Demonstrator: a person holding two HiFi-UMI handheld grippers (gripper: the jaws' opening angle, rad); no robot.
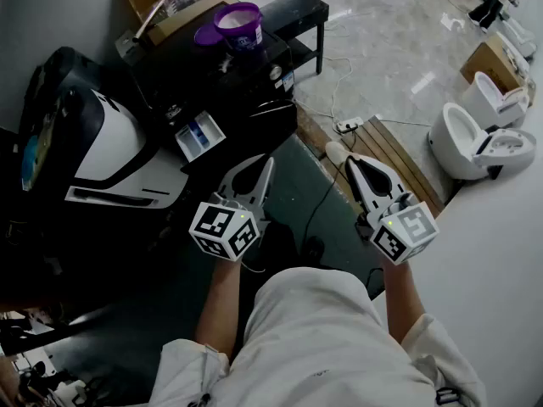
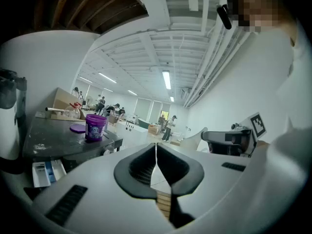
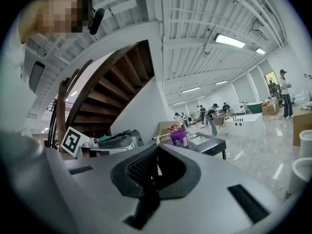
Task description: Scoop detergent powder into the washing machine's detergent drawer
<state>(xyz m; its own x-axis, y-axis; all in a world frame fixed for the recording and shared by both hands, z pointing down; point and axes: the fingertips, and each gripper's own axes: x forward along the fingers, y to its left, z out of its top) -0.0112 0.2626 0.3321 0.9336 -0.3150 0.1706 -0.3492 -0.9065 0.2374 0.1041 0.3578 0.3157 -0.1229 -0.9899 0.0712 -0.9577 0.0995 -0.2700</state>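
**A:** Where do the tools stand?

**B:** Both are held low in front of the person, well short of the machine (image 1: 102, 142); the left gripper (image 1: 265, 168) has its jaws pressed together with nothing between them; the right gripper (image 1: 335, 153) is likewise closed tight and empty.

**A:** And the detergent?

**B:** The purple tub (image 1: 239, 25) stands upright and uncovered on the dark top, toward its far edge, near the box (image 1: 157, 2); its lid (image 1: 208, 35) lies flat just beside it on the left; the drawer (image 1: 200, 135) is pulled out of the machine's front, below the top's near edge, with its compartments showing.

**A:** How will the tub handle?

**B:** I judge it light, stiff plastic with a smooth round wall, so probably slippery; with no lid on, any tilt may spill powder; better to pinch the wall at the rim, one jaw inside and one outside, or simply brace it and leave it standing.

**A:** Is there a scoop?

**B:** None that I can make out; it may lie inside the tub; the powder is loose and will slide off a tilted scoop, so carry it level; the way down to the drawer looks short.

**A:** And the drawer?

**B:** Thin plastic on a slide, I'd guess; don't lean on it.
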